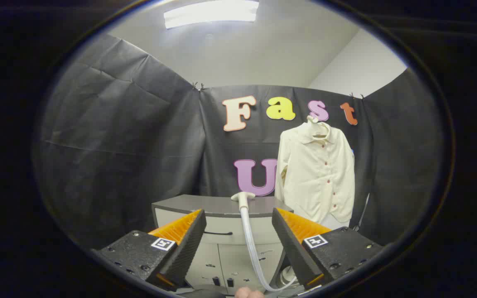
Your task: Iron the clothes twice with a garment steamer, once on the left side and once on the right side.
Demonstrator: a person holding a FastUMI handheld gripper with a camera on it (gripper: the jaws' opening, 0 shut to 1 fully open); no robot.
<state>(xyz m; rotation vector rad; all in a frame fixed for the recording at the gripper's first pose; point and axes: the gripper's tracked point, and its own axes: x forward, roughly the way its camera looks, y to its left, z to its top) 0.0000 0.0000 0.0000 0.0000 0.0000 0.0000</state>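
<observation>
The gripper [238,231] sat nearest the lens, its two fingers spread wide apart and holding nothing. Just below them, a small part of a person's hand [249,293] showed at the foot of the view. Between the fingers and beyond them ran the pale hose [250,244] of the garment steamer, rising in a curve from low down to the steamer head [243,197], which rested on top of a grey cabinet [222,215] with the nozzle end lying flat on the countertop. The cabinet stood well ahead of the fingers against the black cloth wall [118,145]. To the right of the steamer head, a cream shirt [317,174] with small dark buttons hung on a hanger from the wall, its front facing the gripper and its hem falling below the level of the cabinet top.

No ironing looked to have begun, since the steamer head lay untouched. The head appeared light and rigid, probably smooth plastic, so the neck just under the flared top seemed the surest place to close on, where the shape would keep it from sliding through. The hose looked soft and springy and would likely tug back as the head was lifted across to the shirt. The shirt itself was thin, loose cloth that would swing away under any push, so light strokes down each side seemed wise
</observation>
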